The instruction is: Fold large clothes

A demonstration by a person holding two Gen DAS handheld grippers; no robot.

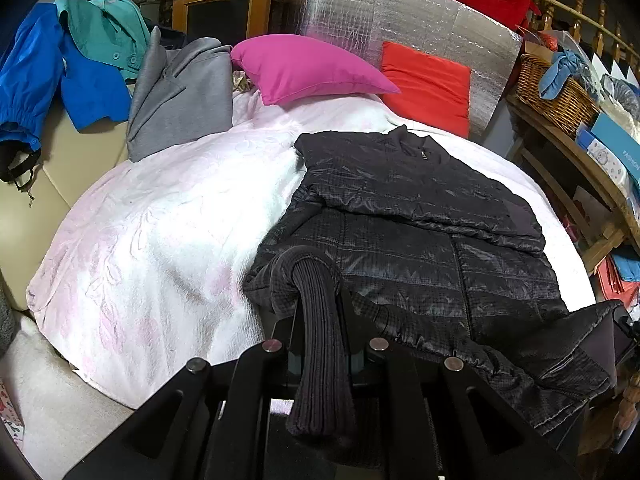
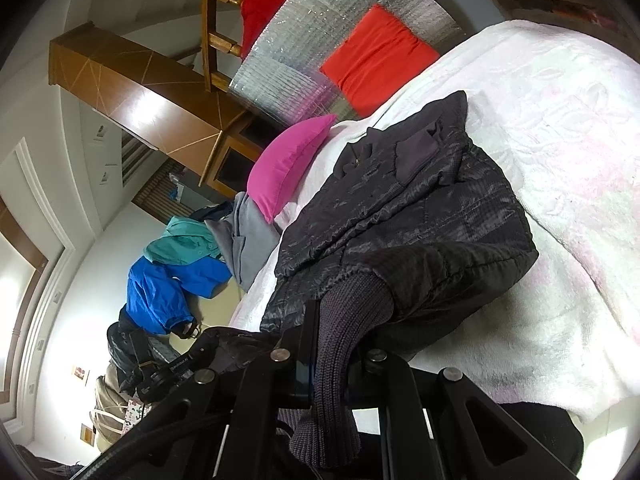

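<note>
A black jacket point(image 1: 420, 216) is spread on the white bedspread point(image 1: 160, 220), below the pink pillow point(image 1: 304, 66) and red cushion point(image 1: 426, 84). One ribbed cuff point(image 1: 320, 320) is pinched tight in the left gripper point(image 1: 320, 308), jaws pretty much closed on it. Same deal on the other side: the other cuff point(image 2: 340, 344) is clamped in the right gripper point(image 2: 332, 344), hanging down between the fingers.

Each wrist camera looks along its gripper, close over the bed point(image 1: 160, 220); the right view is rolled sideways. Both share the black jacket point(image 1: 420, 216) and pink pillow point(image 1: 304, 68).
</note>
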